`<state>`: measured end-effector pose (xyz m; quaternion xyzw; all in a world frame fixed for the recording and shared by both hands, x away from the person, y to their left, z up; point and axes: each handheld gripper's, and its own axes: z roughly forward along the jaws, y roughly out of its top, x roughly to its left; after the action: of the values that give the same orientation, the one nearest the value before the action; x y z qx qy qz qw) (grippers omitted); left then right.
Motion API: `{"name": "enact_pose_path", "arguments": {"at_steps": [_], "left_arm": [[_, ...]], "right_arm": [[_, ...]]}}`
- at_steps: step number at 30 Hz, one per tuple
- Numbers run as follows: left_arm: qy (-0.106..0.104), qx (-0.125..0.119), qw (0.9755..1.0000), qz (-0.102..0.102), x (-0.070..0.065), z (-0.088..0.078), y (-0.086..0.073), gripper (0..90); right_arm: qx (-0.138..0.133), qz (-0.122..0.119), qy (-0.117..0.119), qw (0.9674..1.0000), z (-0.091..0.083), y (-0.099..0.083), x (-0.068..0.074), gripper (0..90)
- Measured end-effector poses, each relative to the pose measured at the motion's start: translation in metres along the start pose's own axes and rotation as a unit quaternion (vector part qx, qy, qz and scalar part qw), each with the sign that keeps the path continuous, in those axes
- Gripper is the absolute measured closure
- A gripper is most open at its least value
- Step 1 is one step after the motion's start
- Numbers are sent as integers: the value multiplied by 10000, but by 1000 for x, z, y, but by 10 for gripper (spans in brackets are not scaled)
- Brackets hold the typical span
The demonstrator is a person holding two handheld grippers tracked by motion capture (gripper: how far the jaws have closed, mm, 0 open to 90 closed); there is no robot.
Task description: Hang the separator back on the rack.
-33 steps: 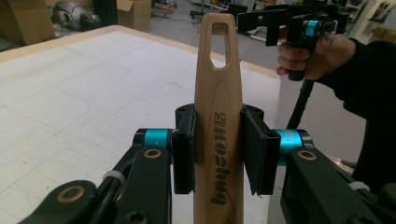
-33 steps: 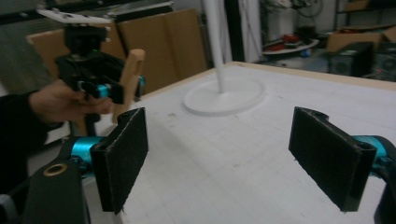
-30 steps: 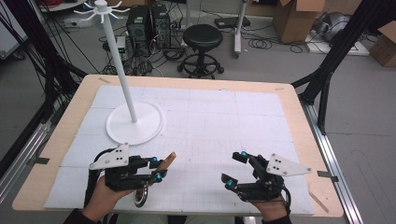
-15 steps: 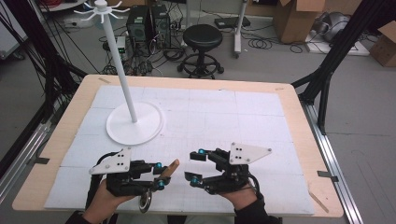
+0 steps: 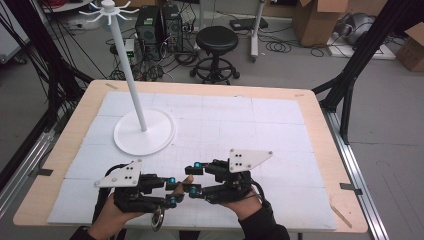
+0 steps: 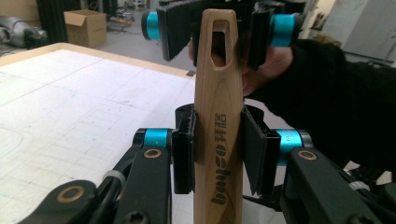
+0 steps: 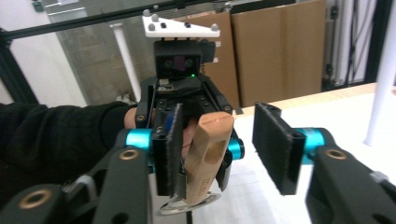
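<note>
A utensil with a pale wooden handle (image 6: 217, 135) and a hanging slot at its tip is clamped in my left gripper (image 6: 217, 145), which is shut on the handle's middle. Its round metal end (image 5: 157, 219) hangs over the table's front edge. In the high view my left gripper (image 5: 172, 191) points right, and my right gripper (image 5: 195, 178) meets it head-on. My right gripper (image 7: 222, 144) is open, with its jaws on either side of the handle tip (image 7: 208, 154). One pad (image 7: 170, 140) lies close against the wood and the other pad (image 7: 275, 144) stands apart.
A white stand (image 5: 144, 131) with a round base, a tall pole and hooks at the top (image 5: 107, 7) stands at the table's back left. White gridded paper (image 5: 250, 130) covers the wooden table. A stool and boxes stand on the floor beyond.
My right gripper has swung left across the front of the table to face the left gripper, and its jaws now flank the handle tip. The left gripper has stayed nearly still.
</note>
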<state>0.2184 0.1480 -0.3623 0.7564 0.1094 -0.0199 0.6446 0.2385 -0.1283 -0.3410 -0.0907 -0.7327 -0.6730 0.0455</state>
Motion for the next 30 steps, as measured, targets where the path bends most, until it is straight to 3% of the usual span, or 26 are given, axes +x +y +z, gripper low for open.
{"name": "enact_pose_path", "arguments": {"at_steps": [7, 10, 13, 15, 27, 29, 30], "left_arm": [[-133, -23, 9999, -10, 1, 0, 0, 672], [-163, -29, 9999, -21, 0, 0, 0, 672], [-183, -29, 9998, 11, 0, 1, 0, 672], [-201, -28, 9998, -5, 1, 0, 0, 671], [-283, -315, 9991, -34, -1, -5, 5, 671], [-229, -410, 9989, -25, -1, -6, 5, 666], [-94, -438, 9990, -9, -2, -6, 5, 649]], "right_arm": [[-13, -95, 254, 9996, 1, 1, 1, 691], [-22, -91, 301, 9995, 1, 1, 1, 699], [-25, -135, 280, 9995, 1, 2, 3, 708], [30, -32, 218, 9998, 2, 4, 5, 712], [64, 42, 163, 9998, 10, 20, 12, 718], [83, 33, 134, 9999, 11, 24, 13, 719], [90, 33, 119, 9999, 12, 25, 14, 719]]}}
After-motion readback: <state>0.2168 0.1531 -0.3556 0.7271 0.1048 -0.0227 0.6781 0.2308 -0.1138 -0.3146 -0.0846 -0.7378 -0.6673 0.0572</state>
